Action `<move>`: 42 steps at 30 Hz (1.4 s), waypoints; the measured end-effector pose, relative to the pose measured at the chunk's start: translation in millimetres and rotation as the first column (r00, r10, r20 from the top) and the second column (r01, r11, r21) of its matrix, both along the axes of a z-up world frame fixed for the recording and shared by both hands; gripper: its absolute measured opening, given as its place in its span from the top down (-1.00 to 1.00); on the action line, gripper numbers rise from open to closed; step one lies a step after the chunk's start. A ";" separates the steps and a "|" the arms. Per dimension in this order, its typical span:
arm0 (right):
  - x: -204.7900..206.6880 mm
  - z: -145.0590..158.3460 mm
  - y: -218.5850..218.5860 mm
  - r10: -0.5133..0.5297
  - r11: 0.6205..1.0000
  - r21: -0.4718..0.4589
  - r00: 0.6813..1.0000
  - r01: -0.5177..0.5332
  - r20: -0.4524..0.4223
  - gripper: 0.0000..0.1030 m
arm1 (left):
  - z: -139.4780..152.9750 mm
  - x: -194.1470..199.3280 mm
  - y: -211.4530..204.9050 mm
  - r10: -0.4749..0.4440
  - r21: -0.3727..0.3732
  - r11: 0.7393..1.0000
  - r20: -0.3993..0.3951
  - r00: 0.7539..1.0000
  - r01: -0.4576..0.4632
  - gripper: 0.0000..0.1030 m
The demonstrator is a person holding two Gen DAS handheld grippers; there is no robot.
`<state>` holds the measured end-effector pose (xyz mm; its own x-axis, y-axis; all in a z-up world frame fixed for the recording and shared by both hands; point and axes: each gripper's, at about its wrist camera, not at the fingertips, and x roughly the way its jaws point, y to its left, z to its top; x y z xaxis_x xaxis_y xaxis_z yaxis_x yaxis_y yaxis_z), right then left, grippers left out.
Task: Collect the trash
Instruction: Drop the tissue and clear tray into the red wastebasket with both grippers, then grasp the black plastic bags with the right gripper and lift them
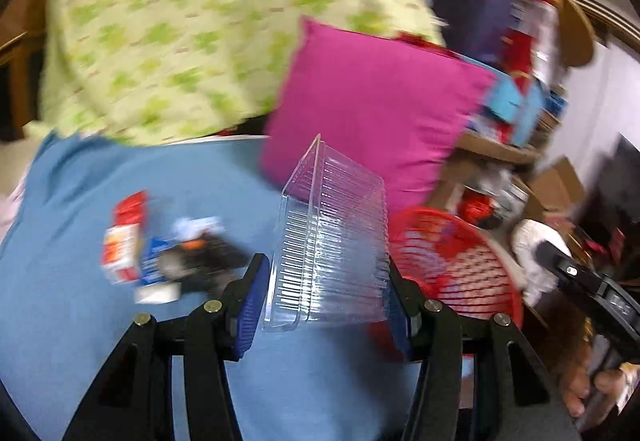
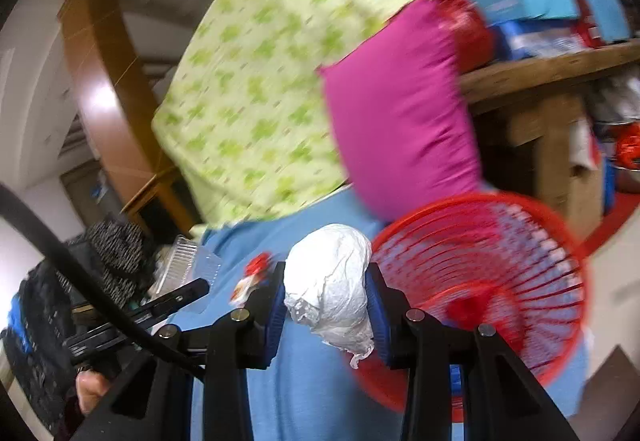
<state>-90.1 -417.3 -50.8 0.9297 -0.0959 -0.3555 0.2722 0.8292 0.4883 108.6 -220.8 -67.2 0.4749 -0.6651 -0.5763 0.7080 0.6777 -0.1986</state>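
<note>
Left gripper: the left gripper (image 1: 326,293) was pinching a clear ribbed plastic container (image 1: 328,241) between its blue pads, the box held up above the blue sheet (image 1: 80,301).

Right gripper: the right gripper (image 2: 326,305) was clamped on a crumpled white wad (image 2: 328,281), paper or thin plastic, I could not tell which, also lifted off the sheet.

Basket: the red slatted basket (image 2: 500,273) stood on the sheet just beside the magenta pillow (image 2: 400,129). From the left wrist view it sat just right of the container; from the right wrist view it was directly right of the wad. Something red showed at its bottom, too blurred to name.

In hand: both pieces were near the basket rim but neither was over the opening nor inside it, as far as I could judge.

Left on the sheet: a red-and-white packet (image 1: 124,241) and a jumble of blue, white and dark wrappers (image 1: 192,257) lay together well to the left of the container, untouched.

Progress: I would have put the job somewhere in the middle, with two items picked up and awaiting the drop, and a small heap yet to be gathered.

Still to do: tip both held pieces into the basket, then go for the packet and wrappers.

Surroundings: a green-patterned cloth (image 1: 200,21) was draped behind the pillow, and a cluttered wooden shelf (image 2: 560,73) stood behind the basket.
</note>
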 end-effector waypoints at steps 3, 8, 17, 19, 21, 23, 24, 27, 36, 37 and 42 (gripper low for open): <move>-16.3 3.4 -24.6 -0.049 0.998 0.026 0.999 0.049 0.002 0.23 | 6.2 -21.7 -45.2 -0.088 0.018 0.996 0.008 0.996 0.088 -0.12; -30.0 -2.8 -59.3 -0.107 0.991 0.079 0.994 0.106 0.007 0.21 | -3.4 -41.1 -100.1 -0.155 0.087 0.984 -0.002 0.988 0.154 -0.16; -16.6 -32.0 -92.3 -0.135 0.977 0.162 0.991 0.137 -0.021 -0.08 | -19.4 -26.6 -117.6 -0.165 0.149 0.975 -0.025 0.986 0.167 -0.21; -9.7 -36.1 -94.5 -0.121 0.976 0.181 0.992 0.124 -0.024 -0.09 | -16.8 -19.2 -104.4 -0.145 0.134 0.980 -0.010 0.989 0.145 -0.21; -4.3 -37.5 -93.2 -0.120 0.976 0.180 0.992 0.123 -0.028 -0.09 | -13.3 -9.4 -85.4 -0.109 0.125 0.986 0.014 0.994 0.106 -0.22; 5.2 -35.9 -88.5 -0.107 0.978 0.176 0.994 0.110 -0.026 -0.09 | -9.2 3.9 -57.9 -0.061 0.109 0.992 0.033 0.998 0.057 -0.22; 10.7 -34.2 -85.4 -0.098 0.981 0.168 0.995 0.100 -0.023 -0.09 | -7.2 13.4 -37.1 -0.019 0.101 0.995 0.050 0.999 0.014 -0.23; 26.5 -24.2 -68.6 -0.066 0.991 0.117 0.998 0.067 -0.006 -0.09 | -7.4 37.3 12.0 0.093 0.099 0.990 0.084 0.992 -0.101 -0.26; 112.6 -0.5 23.2 0.146 0.989 0.024 0.988 -0.147 0.051 -0.09 | -35.1 100.4 157.1 0.452 0.122 0.876 0.129 0.882 -0.467 -0.30; 121.2 -2.3 31.5 0.167 0.985 0.025 0.985 -0.168 0.047 -0.09 | -41.3 103.8 164.0 0.466 0.125 0.869 0.122 0.876 -0.479 -0.30; 181.1 -31.0 75.2 0.276 0.960 0.063 0.961 -0.274 -0.029 -0.09 | -71.3 117.6 176.0 0.460 0.129 0.876 0.063 0.886 -0.464 -0.30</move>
<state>91.0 -342.1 -81.7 0.9033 0.1833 -0.3880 0.0567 0.8453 0.5313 226.3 -44.8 -138.5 0.7270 -0.2821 -0.6260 0.3119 0.9479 -0.0650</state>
